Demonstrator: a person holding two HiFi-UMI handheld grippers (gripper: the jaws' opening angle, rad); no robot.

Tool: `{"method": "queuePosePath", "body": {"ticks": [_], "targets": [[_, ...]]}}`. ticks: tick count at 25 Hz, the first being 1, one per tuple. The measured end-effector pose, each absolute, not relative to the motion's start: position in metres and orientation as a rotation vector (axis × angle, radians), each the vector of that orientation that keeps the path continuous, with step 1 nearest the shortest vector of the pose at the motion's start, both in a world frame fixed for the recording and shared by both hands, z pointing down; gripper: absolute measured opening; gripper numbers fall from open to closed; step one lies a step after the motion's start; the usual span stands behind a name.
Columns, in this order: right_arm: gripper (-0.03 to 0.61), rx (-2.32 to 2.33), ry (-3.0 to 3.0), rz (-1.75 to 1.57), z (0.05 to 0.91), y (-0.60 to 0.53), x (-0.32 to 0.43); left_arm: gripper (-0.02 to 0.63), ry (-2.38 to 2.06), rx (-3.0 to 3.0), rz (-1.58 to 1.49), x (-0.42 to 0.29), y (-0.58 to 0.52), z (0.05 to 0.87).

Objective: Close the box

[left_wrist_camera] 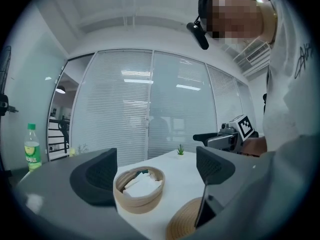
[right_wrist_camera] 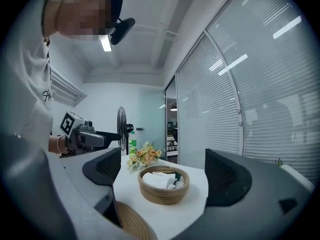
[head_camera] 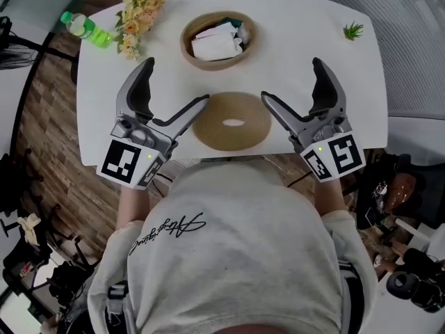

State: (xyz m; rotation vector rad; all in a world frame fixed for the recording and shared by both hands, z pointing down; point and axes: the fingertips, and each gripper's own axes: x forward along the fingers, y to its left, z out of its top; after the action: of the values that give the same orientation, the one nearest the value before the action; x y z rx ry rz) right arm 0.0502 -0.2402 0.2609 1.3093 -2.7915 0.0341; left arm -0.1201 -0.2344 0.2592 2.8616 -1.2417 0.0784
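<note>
My left claw (head_camera: 178,79) hung level, released and empty, its inner jaw at the lid's (head_camera: 208,125) left edge; contact was unclear. The lid lay flat on the bench (head_camera: 104,82) between the 2 claws, the open box (head_camera: 217,64) just behind it. My right claw (head_camera: 290,78) gaped empty.

The head view looks steeply down on the table (head_camera: 292,54). Both gripper views look level across it, sharing the box (left_wrist_camera: 137,202) at 12 o'clock.
</note>
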Motion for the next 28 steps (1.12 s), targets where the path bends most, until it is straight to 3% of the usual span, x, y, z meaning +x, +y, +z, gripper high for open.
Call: {"method": "queuePosePath", "body": {"ticks": [13, 28], "targets": [[0.508, 0.791, -2.876, 0.036, 0.317, -0.224, 0.045, 0.477, -0.948, 2.904, 0.174, -0.091, -0.210, 0.322], [0.522, 0.324, -2.676, 0.091, 0.427, -0.172, 0.042, 0.491, -0.705, 2.827, 0.563, -0.094, -0.164, 0.427]]}}
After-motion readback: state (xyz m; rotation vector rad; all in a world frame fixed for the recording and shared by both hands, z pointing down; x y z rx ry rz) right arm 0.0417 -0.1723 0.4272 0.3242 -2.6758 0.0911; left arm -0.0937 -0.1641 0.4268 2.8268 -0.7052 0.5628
